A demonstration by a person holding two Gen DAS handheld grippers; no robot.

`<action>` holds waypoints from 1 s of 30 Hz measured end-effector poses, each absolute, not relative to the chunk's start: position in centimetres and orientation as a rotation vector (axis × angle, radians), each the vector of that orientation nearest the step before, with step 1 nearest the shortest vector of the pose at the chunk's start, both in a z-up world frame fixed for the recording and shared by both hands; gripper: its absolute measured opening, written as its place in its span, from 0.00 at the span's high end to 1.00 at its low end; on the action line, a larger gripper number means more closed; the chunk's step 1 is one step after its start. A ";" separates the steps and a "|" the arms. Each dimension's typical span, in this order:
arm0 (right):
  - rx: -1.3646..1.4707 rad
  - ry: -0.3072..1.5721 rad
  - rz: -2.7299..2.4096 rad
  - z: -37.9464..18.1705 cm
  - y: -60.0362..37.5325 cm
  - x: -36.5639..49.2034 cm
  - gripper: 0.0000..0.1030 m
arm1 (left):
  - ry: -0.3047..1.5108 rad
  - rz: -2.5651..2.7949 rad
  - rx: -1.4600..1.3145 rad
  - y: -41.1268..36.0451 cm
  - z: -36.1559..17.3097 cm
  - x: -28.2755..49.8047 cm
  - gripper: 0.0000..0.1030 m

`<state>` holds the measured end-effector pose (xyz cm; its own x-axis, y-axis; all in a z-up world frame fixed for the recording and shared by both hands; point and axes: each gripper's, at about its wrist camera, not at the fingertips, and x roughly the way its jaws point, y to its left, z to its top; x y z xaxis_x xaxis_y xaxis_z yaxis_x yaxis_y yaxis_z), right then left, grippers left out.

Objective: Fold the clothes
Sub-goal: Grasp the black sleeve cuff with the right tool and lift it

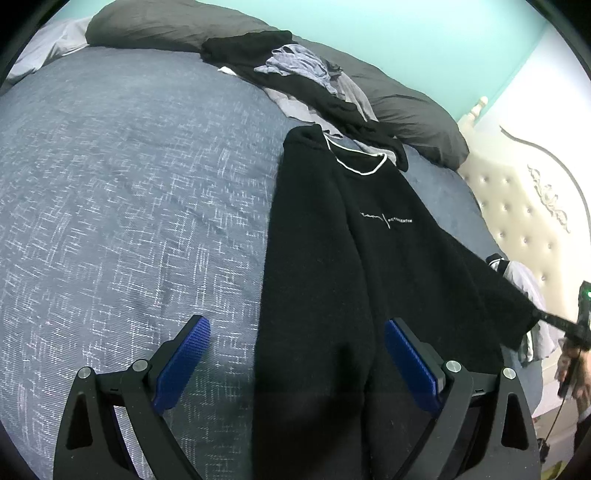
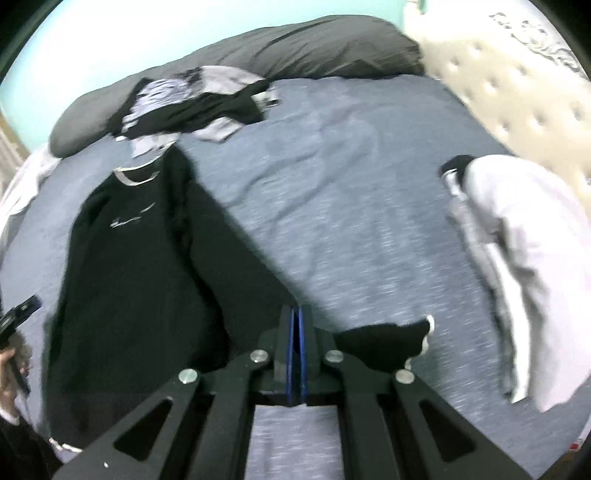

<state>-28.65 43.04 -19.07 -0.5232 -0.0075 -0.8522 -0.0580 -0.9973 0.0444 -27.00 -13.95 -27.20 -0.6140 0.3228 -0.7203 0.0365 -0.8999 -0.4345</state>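
Note:
A black sweatshirt point(image 1: 369, 258) with white collar trim and small white lettering lies face up on the blue-grey bedspread point(image 1: 129, 203). My left gripper point(image 1: 299, 350) hovers open over its lower part, and the blue pads point(image 1: 192, 354) stand wide apart without touching the cloth. My right gripper point(image 2: 297, 325) is shut on the sweatshirt's sleeve point(image 2: 236, 251) near the white-edged cuff point(image 2: 424, 332). It holds the sleeve stretched out sideways from the body, lifted off the bed. In the left wrist view, the right gripper point(image 1: 546, 317) shows at the far right edge with the taut sleeve.
A heap of black and grey clothes point(image 1: 295, 74) lies near the dark grey pillows point(image 1: 166, 26). A pale folded garment point(image 2: 528, 258) rests by the cream tufted headboard point(image 2: 517, 92). A hand and the left gripper point(image 2: 22, 314) show at the right wrist view's left edge.

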 end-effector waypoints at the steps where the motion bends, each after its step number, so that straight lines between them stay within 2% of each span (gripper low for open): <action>1: -1.508 0.098 2.693 -19.0 44.0 -29.1 0.98 | -0.617 2.612 -1.291 -13.9 -27.2 -27.0 0.05; 9: -1.464 0.097 2.552 -20.3 50.1 -32.5 0.98 | -0.604 2.635 -1.314 -13.5 -27.8 -27.5 0.05; 11: -1.466 0.107 2.545 -21.3 50.8 -32.8 0.98 | -0.605 2.645 -1.315 -13.5 -27.8 -27.6 0.00; 18: -1.506 0.146 2.503 -24.6 52.0 -33.6 0.98 | -0.586 2.678 -1.328 -13.3 -27.9 -28.0 0.00; 24: -1.499 0.195 2.499 -25.0 52.3 -33.5 0.97 | -0.578 2.700 -1.335 -13.5 -27.9 -28.0 0.00; 26: -1.486 0.205 2.500 -24.8 52.2 -33.4 0.91 | -0.580 2.698 -1.335 -13.6 -27.9 -28.0 0.00; 28: -1.469 0.218 2.508 -24.4 52.2 -33.2 0.77 | -0.583 2.693 -1.334 -13.7 -27.8 -28.0 0.00; 30: -1.443 0.253 2.546 -23.6 52.0 -32.8 0.75 | -0.577 2.695 -1.329 -13.6 -27.7 -27.9 0.00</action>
<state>-32.77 52.00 -23.63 -0.5016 0.0923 -0.8602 -0.2598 -0.9645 0.0481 -27.92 -13.64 -27.72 -0.6197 0.2355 -0.7487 0.0918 -0.9256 -0.3671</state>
